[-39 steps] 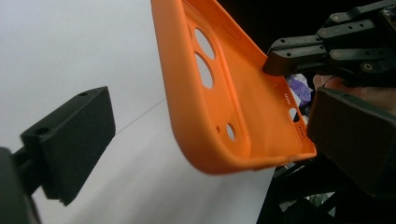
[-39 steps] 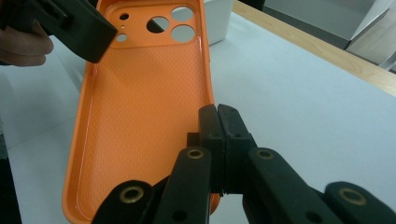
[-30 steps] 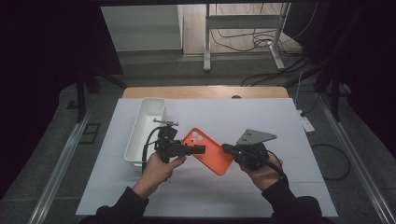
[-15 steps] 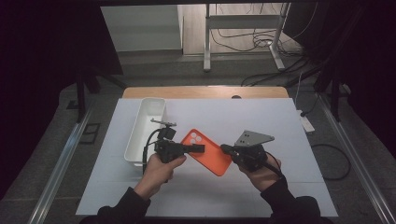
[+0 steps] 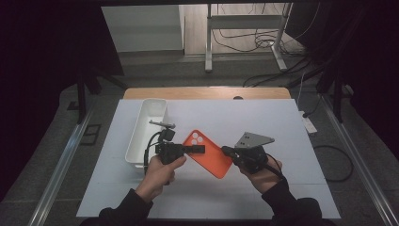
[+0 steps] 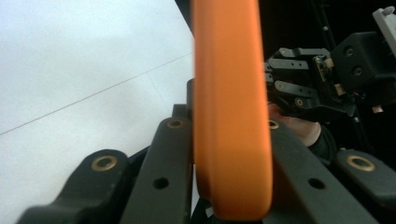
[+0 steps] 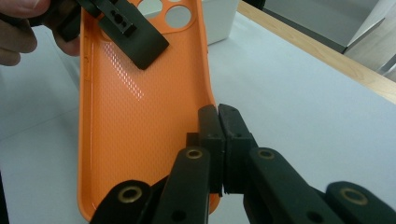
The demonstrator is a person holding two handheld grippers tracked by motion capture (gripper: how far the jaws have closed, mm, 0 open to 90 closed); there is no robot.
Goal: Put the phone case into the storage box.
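An orange phone case point(image 5: 209, 155) hangs tilted above the white table between both hands. My left gripper point(image 5: 197, 149) is at its camera-hole end, where its jaws have just been closing with the case between them. In the left gripper view the case point(image 6: 231, 116) stands edge-on, pinched by both black jaws. One left fingertip point(image 7: 135, 37) lies across the case's inner face point(image 7: 140, 116). My right gripper point(image 5: 227, 151) is shut on the thin side wall at the case's lower end, and in its own view the right gripper point(image 7: 218, 112) has its pads pressed together there.
A white rectangular bin point(image 5: 146, 127) stands left of the hands, with a small grey metal piece point(image 5: 162, 124) at its right rim. The wooden table edge point(image 5: 207, 92) runs along the far side. Cables lie on the floor beyond.
The left gripper's jaws have closed onto the case's camera end. The right gripper and the case have stayed about where they were.
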